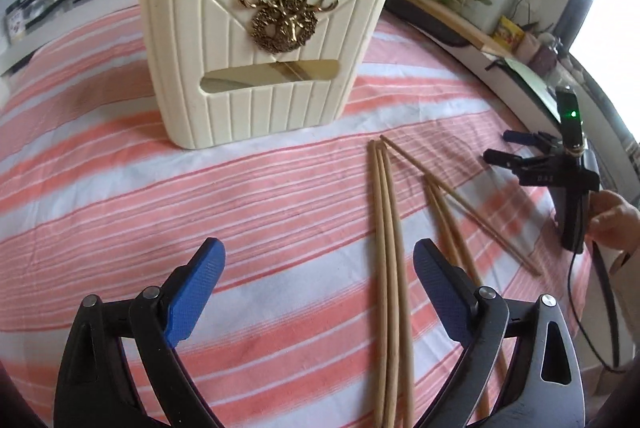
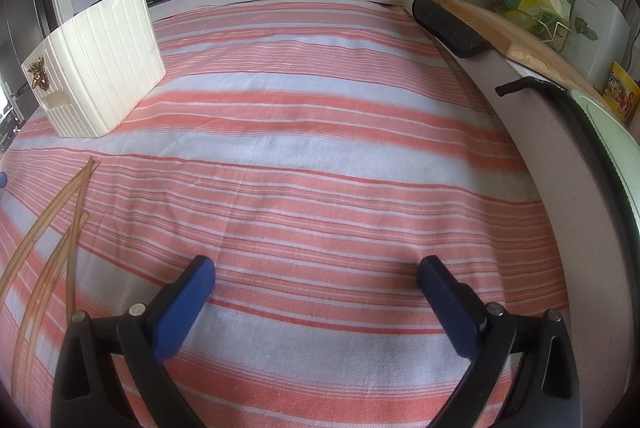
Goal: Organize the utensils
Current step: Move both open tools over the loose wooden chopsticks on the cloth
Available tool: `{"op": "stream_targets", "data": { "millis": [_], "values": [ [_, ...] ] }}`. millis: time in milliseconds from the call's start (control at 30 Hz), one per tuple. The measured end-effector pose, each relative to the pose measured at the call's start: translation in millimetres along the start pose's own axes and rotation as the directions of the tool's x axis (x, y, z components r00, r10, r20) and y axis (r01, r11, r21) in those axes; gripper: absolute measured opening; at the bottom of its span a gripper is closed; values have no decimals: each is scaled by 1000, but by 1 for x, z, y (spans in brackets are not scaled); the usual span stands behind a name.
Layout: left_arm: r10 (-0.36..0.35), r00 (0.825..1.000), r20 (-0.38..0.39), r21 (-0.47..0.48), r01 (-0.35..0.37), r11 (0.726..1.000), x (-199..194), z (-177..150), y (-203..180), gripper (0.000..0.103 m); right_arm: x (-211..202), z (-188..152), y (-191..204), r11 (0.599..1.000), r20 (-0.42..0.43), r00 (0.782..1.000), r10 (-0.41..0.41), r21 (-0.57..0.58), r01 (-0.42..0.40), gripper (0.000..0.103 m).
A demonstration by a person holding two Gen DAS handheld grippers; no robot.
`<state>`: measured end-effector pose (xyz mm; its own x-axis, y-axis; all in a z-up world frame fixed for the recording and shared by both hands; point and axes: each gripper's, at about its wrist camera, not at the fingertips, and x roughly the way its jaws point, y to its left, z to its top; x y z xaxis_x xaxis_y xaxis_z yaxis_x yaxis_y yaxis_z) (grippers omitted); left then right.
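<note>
Wooden chopsticks lying loose on striped cloth, cream holder standing behind, left gripper and right gripper both hovering, jaws gaping wide, gripping nothing.

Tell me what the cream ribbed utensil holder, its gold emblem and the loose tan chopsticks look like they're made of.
Cream ribbed utensil holder: probably moulded plastic or glazed ceramic, smooth with even ribs; the look leaves it open.
Gold emblem: seems cast metal or metallic-coated plastic, shiny with dark recesses.
Loose tan chopsticks: likely bamboo or wood, matte, pale and unlacquered.
</note>
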<state>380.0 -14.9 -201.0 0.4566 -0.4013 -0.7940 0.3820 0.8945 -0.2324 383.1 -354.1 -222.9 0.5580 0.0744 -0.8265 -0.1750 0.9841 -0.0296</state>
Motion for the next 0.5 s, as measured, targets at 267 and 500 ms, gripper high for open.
{"op": "stream_targets", "data": {
  "millis": [267,500],
  "values": [
    [5,999,-52,58,-2,998,27,10,-3,95,2,3,1,1000,-6,1000,-15,14,15,103],
    [12,999,-53,80,-8,997,32,13,-3,95,-24,5,21,997,23,998,66,39,-67,103]
  ]
}}
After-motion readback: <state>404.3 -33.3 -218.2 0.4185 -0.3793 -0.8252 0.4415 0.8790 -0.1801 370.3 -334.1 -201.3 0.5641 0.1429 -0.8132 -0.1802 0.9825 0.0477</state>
